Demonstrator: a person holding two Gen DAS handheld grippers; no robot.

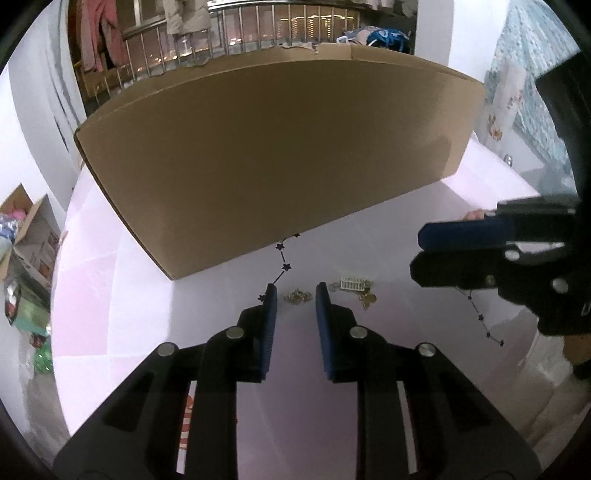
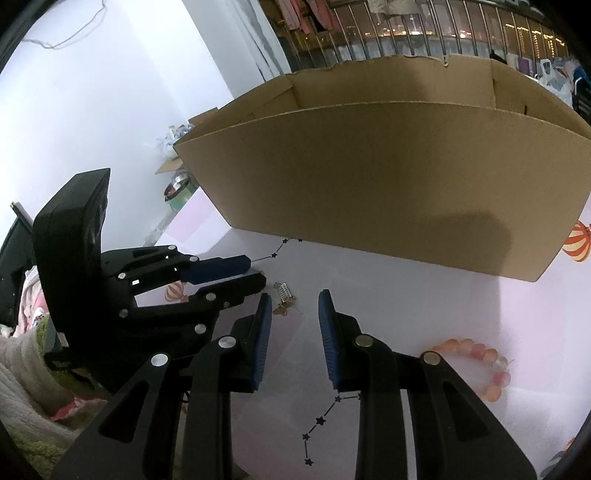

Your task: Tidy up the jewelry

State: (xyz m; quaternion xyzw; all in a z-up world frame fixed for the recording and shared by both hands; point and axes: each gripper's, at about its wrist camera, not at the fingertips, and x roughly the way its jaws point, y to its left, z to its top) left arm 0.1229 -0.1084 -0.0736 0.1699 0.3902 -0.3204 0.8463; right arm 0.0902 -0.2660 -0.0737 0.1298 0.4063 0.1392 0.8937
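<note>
We are on the pick-up: our left gripper (image 1: 295, 301), spread, brackets a gold trinket (image 1: 296, 296) at mid-frame below the cardboard box (image 1: 273, 155). Next we must pinch it delicately.

Far ahead, metal railing (image 1: 229, 48) hung with clothes (image 1: 98, 33); low and off to the left, open carton (image 1: 31, 236), perhaps holding packets.
</note>
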